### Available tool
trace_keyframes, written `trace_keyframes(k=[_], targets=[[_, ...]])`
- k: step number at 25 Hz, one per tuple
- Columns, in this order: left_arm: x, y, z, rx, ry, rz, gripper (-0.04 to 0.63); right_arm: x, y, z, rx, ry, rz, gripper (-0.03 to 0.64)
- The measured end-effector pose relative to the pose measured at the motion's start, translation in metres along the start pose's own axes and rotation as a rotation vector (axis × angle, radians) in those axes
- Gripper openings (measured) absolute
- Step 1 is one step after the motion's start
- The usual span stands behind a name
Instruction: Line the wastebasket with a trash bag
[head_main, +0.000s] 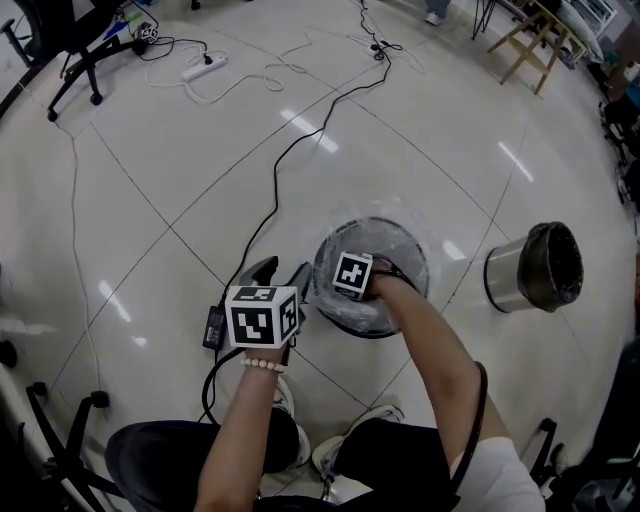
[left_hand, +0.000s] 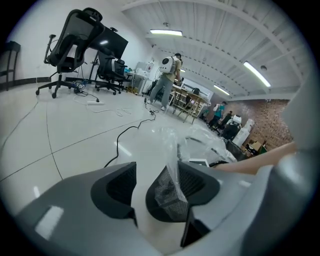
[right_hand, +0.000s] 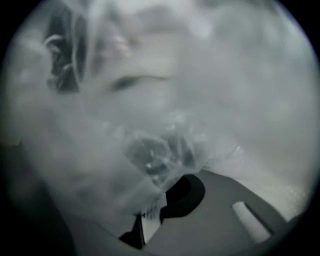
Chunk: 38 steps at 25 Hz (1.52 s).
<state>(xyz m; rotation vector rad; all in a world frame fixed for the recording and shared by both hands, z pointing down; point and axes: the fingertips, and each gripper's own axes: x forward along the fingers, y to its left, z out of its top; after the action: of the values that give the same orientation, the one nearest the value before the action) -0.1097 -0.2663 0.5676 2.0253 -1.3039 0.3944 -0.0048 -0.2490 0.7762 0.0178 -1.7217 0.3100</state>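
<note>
The round wastebasket (head_main: 322, 262) stands on the white tile floor just ahead of my feet, with a clear trash bag (head_main: 402, 252) bunched over and inside it. My right gripper (head_main: 362, 285) reaches steeply down into the basket; its tips are hidden under its marker cube. In the right gripper view, that gripper (right_hand: 150, 210) is shut on crumpled bag film (right_hand: 160, 150), and film fills the view. My left gripper (head_main: 283, 272) sits at the basket's left rim. Its jaws (left_hand: 145, 180) stand open, with a strip of the bag's edge (left_hand: 172, 150) draped against the right pad.
A second, metal wastebasket (head_main: 530, 268) with a liner lies to the right. A black power adapter (head_main: 215, 325) and its cable lie beside my left gripper. Farther off are a power strip (head_main: 203, 68), an office chair (head_main: 80, 40) and a wooden stool (head_main: 535, 40).
</note>
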Motion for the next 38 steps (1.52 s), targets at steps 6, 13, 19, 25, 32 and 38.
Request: trace_keyframes(k=[6,13,19,25,32,38], targets=[[0.002,-0.001,-0.004,0.008,0.017,0.008,0.253,-0.074,0.005,0.023,-0.029,-0.122,-0.040,0.046],[0.002,-0.002,-0.004,0.019,0.027,0.019,0.241,-0.157,0.043,0.040,-0.093,-0.282,-0.077,0.107],[-0.009,-0.016,0.024,0.073,-0.042,0.019,0.239,-0.132,0.050,-0.001,-0.074,-0.069,-0.029,0.092],[-0.003,0.001,0.035,0.129,-0.027,0.095,0.012,-0.132,0.046,0.004,-0.031,-0.199,0.041,0.267],[0.010,-0.020,0.048,0.210,-0.001,0.050,0.012,-0.143,0.085,0.012,-0.190,-0.175,0.228,0.276],[0.028,-0.013,0.038,0.311,0.099,0.095,0.012,-0.184,0.089,0.023,-0.227,-0.350,0.178,0.272]])
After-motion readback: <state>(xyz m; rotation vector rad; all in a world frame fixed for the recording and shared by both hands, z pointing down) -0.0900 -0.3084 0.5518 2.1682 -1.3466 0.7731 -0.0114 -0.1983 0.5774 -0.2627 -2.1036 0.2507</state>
